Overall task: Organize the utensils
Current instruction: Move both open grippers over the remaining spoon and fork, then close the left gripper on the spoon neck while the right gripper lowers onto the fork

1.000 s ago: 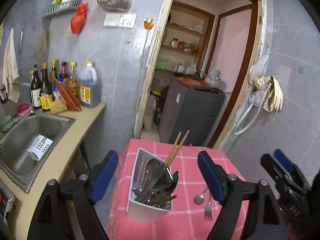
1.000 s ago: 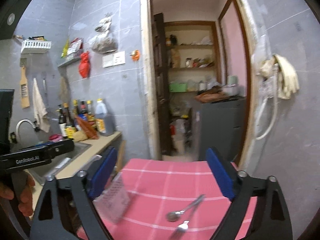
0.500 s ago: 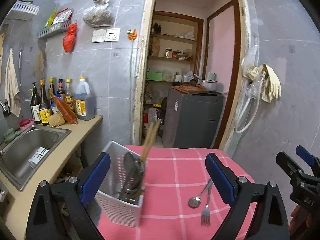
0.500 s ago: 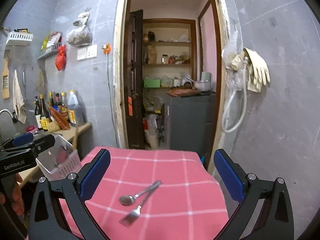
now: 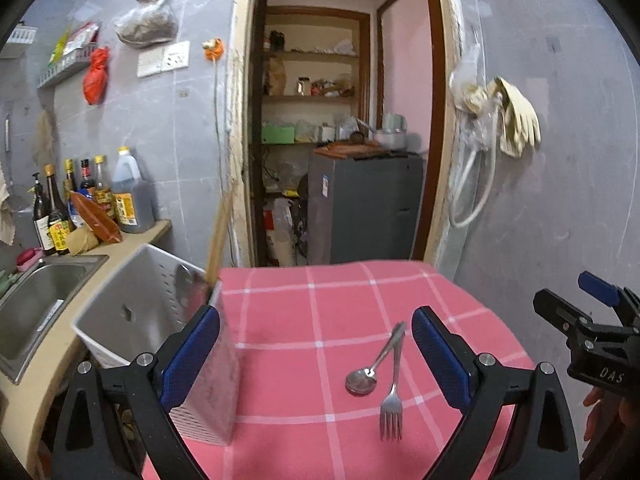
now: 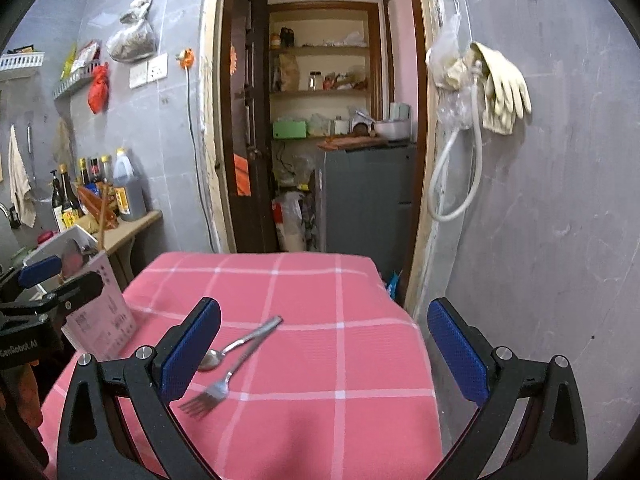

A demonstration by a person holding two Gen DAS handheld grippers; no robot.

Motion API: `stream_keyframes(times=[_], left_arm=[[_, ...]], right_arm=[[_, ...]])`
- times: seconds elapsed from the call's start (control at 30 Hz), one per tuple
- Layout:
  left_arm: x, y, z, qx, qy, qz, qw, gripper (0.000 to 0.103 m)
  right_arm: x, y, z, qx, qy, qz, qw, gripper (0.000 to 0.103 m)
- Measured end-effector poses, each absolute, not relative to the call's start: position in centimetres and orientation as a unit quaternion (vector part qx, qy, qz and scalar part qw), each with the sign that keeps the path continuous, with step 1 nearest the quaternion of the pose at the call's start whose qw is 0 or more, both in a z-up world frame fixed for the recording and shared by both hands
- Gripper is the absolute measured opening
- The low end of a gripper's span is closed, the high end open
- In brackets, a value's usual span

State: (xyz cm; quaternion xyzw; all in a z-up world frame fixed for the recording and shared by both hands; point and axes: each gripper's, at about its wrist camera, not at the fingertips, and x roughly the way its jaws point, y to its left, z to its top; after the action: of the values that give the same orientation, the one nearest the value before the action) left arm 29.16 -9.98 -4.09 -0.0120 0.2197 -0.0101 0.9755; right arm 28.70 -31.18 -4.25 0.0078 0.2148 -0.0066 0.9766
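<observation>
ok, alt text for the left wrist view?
Open left gripper hangs over a pink checked tablecloth, nothing between its blue pads. A spoon and fork lie ahead on the cloth; a white utensil caddy stands at left.

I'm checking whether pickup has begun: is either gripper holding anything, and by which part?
Nothing is held. The left gripper and right gripper are open and empty; the spoon and fork lie on the tablecloth.

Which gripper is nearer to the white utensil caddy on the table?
Left. The left gripper has its left finger right against the white utensil caddy. The right gripper hangs over the spoon and fork, farther right.
</observation>
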Motion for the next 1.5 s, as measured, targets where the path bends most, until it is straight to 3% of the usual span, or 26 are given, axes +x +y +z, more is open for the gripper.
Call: stream_keyframes(times=[0.77,0.97,1.13,1.27,1.4,1.5], left_arm=[[38.1,-11.7,-13.7,-0.016,0.4,-0.073,0.913,0.094],[39.4,-11.3,-15.1,-0.036,0.432,-0.084,0.897,0.074],[40.5,-10.4,-16.3,-0.086,0.463,-0.099,0.876,0.051],[41.0,-9.7,-16.7,-0.122,0.468,-0.107,0.869,0.042],[41.3,-9.4,-16.9,-0.15,0.477,-0.116,0.858,0.025],[41.2,-9.4,-17.2,-0.166,0.485,-0.123,0.85,0.021]], right_arm=[[36.7,-32.8,-14.4,0.081,0.352,0.061,0.931,0.099],[38.9,-31.3,-16.3,0.09,0.384,0.082,0.915,0.079],[40.5,-29.1,-17.3,0.076,0.41,0.106,0.903,0.06],[41.9,-26.8,-18.1,0.058,0.425,0.123,0.895,0.057],[42.6,-25.4,-18.2,0.043,0.434,0.134,0.89,0.055],[43.0,-24.7,-18.2,0.032,0.441,0.137,0.887,0.055]])
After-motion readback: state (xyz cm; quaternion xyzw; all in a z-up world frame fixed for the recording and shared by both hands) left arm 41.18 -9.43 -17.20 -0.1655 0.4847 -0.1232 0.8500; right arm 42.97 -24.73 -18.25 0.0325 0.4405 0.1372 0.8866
